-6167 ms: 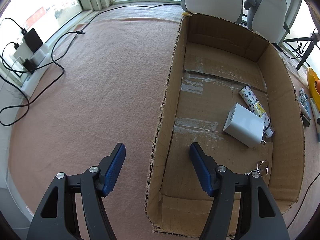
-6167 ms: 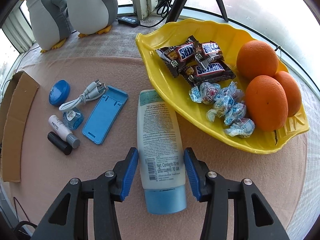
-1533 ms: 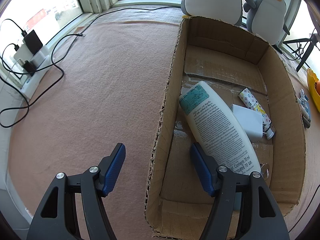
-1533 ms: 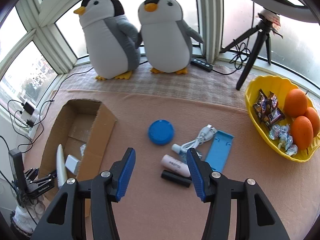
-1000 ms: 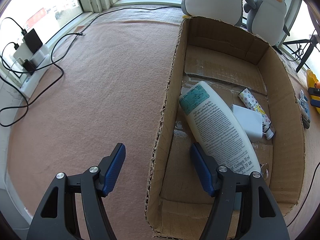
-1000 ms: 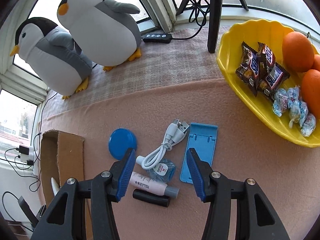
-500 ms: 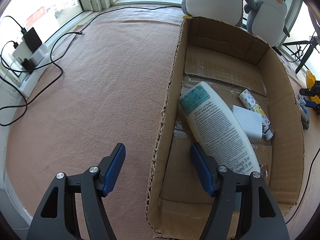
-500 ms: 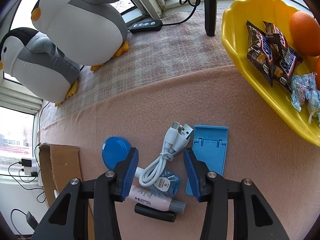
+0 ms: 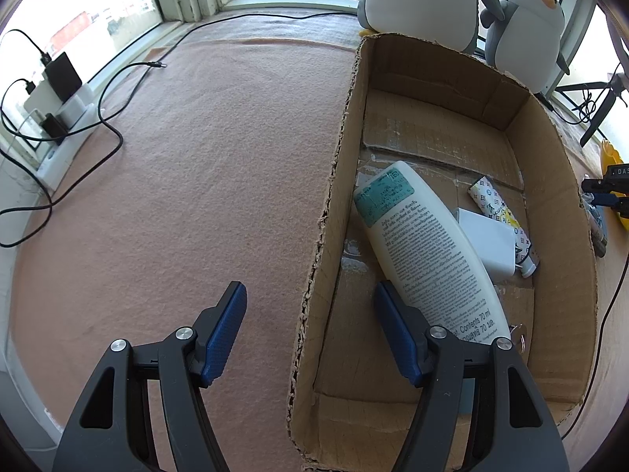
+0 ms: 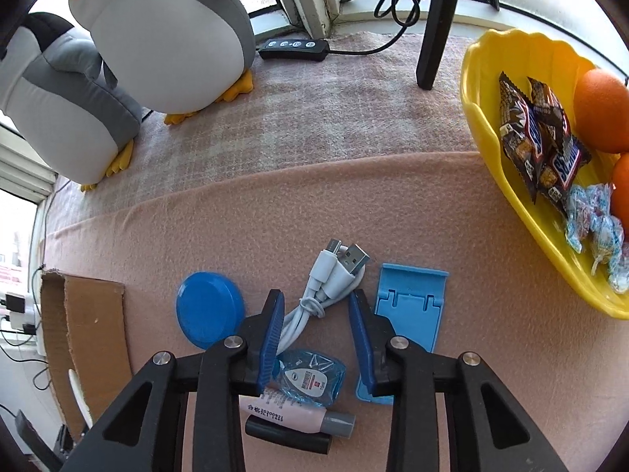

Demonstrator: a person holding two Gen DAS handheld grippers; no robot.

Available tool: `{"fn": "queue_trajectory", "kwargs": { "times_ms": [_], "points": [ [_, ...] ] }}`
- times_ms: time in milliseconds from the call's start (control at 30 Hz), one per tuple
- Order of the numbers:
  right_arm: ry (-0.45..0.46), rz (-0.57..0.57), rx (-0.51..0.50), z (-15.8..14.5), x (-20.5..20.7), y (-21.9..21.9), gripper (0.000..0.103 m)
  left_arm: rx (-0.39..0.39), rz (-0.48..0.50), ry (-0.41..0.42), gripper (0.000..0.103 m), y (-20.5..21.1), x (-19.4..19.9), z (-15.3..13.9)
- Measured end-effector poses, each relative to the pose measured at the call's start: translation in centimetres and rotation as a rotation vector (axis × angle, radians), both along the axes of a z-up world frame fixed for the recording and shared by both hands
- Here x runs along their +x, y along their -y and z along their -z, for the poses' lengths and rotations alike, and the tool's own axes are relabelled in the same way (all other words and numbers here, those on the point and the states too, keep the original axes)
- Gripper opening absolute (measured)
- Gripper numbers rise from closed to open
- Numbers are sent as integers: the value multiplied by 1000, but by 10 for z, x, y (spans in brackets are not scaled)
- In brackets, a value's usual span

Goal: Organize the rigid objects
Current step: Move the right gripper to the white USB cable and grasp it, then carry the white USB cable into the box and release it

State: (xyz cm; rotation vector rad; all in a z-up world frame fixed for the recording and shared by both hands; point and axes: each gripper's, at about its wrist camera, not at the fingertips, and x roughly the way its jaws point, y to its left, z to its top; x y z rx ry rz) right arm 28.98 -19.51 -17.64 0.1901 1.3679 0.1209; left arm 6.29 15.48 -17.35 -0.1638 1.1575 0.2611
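Note:
My right gripper (image 10: 315, 297) points down over a coiled white USB cable (image 10: 334, 275). Its jaws are closing with the cable between them, and the pads do not press it. Around it lie a blue round lid (image 10: 208, 310), a blue phone stand (image 10: 409, 306), a blue packet (image 10: 310, 377), a pink tube (image 10: 291, 413) and a black stick (image 10: 287, 436). My left gripper (image 9: 309, 292) stands open astride the left wall of the cardboard box (image 9: 550, 157), not touching it. Inside lie a white lotion tube (image 9: 428, 251), a white charger (image 9: 487, 236) and a patterned tube (image 9: 499, 212).
A yellow bowl (image 10: 491, 145) with candy bars, sweets and oranges sits at the right. Two plush penguins (image 10: 169, 39) and a black tripod leg (image 10: 436, 19) stand at the back. A power strip with cables (image 9: 59, 110) lies far left on the pink cloth.
My right gripper has come down closer over the white cable and its jaws have narrowed around it. The left gripper and the box have stayed still.

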Motion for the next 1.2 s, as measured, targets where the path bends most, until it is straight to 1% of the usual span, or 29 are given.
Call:
{"fn": "queue_trajectory", "kwargs": {
  "times_ms": [133,233,300,367,400,533,667,800,867,967,1200],
  "points": [
    [9,-42,-99,0,4,-18,25,-1,-1,1,69,0,0,0],
    [27,-102,-172,2,5,-33,22,-6,-2,3,69,0,-1,0],
    [39,-135,-194,2,4,-40,17,-8,-2,4,69,0,-1,0],
    [43,-136,-176,3,3,-41,17,-8,-2,5,69,-1,-1,0],
    [46,-123,-151,3,3,-38,15,-8,-2,5,69,-1,-1,0],
    [54,-62,3,0,-1,-8,14,-8,-1,4,69,-1,-1,0],
    [62,4,99,-1,-3,16,14,-5,-2,4,69,-1,-1,1],
    [86,33,149,-14,-10,32,14,-10,-3,4,69,-1,-1,1],
    [111,13,154,-26,-16,28,14,-9,-3,4,69,-2,0,1],
    [148,-46,162,-46,-27,10,14,-9,-3,5,69,-2,0,1],
    [217,-198,196,-87,-57,-49,14,-7,0,5,69,-2,-1,2]
  ]
}}
